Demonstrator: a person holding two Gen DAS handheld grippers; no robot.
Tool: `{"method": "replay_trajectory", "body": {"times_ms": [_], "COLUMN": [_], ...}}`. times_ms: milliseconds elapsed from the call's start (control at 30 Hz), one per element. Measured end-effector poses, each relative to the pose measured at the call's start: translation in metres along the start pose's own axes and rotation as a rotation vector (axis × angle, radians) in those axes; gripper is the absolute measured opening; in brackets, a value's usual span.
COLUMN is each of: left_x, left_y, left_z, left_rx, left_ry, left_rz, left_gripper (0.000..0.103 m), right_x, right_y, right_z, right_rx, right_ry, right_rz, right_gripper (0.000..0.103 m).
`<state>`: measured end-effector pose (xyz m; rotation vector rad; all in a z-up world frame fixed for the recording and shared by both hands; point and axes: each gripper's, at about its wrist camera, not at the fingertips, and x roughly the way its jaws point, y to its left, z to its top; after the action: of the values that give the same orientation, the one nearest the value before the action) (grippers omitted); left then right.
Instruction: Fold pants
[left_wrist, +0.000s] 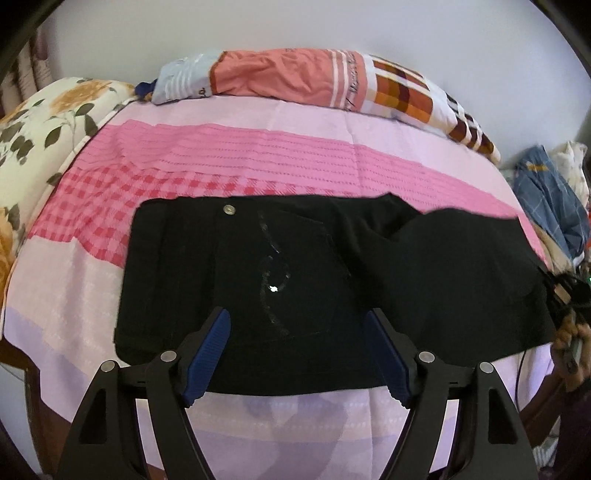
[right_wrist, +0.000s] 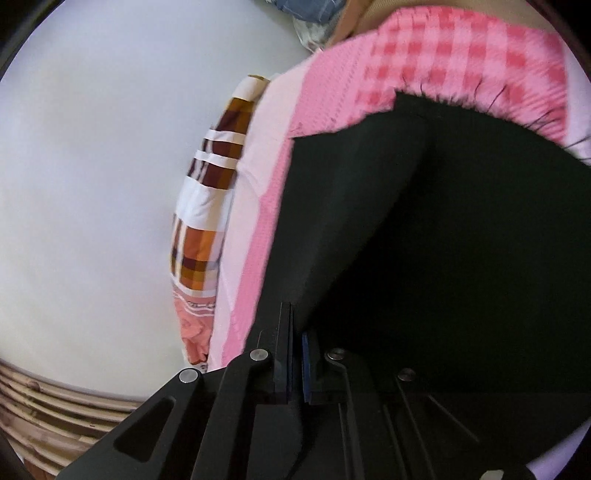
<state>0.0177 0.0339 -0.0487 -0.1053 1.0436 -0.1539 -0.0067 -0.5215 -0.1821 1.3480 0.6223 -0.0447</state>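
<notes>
While the black pants (left_wrist: 295, 266) lie across the pink bed sheet (left_wrist: 207, 155), right gripper (right_wrist: 297, 332) clamps the fabric.
Left gripper (left_wrist: 297, 354) hovers spread over the near edge, likely ready to grasp.

Both wrist views near pants (left_wrist: 295, 266)

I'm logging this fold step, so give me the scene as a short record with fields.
garment: black pants, spread flat
surface: pink bedspread
left hand-held gripper: open over the pants' near edge, holding nothing
right hand-held gripper: shut on a pants edge
behind: patterned pillow
</notes>
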Motion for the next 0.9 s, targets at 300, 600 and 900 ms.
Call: {"method": "replay_trajectory", "body": {"times_ms": [300,600,900], "left_x": [-0.007,0.007,0.008], "left_y": [0.01,0.005,0.015], "left_z": [0.0,-0.013,-0.018], "left_rx": [-0.033,-0.01,-0.041], "left_ry": [-0.005,0.038,0.043], "left_rz": [-0.024,-0.019,-0.026], "left_gripper": [0.081,0.081,0.081], "right_x": [-0.074,-0.079,-0.089], "right_y": [-0.04,-0.102,-0.095], "right_z": [-0.037,-0.042,-0.045], "right_rx": [0.058,0.218,0.197], "right_ry": [-0.009,-0.002,-0.027], "right_rz": [-0.105,-0.051,-0.065], "right_gripper": [0.005,0.003,0.003]}}
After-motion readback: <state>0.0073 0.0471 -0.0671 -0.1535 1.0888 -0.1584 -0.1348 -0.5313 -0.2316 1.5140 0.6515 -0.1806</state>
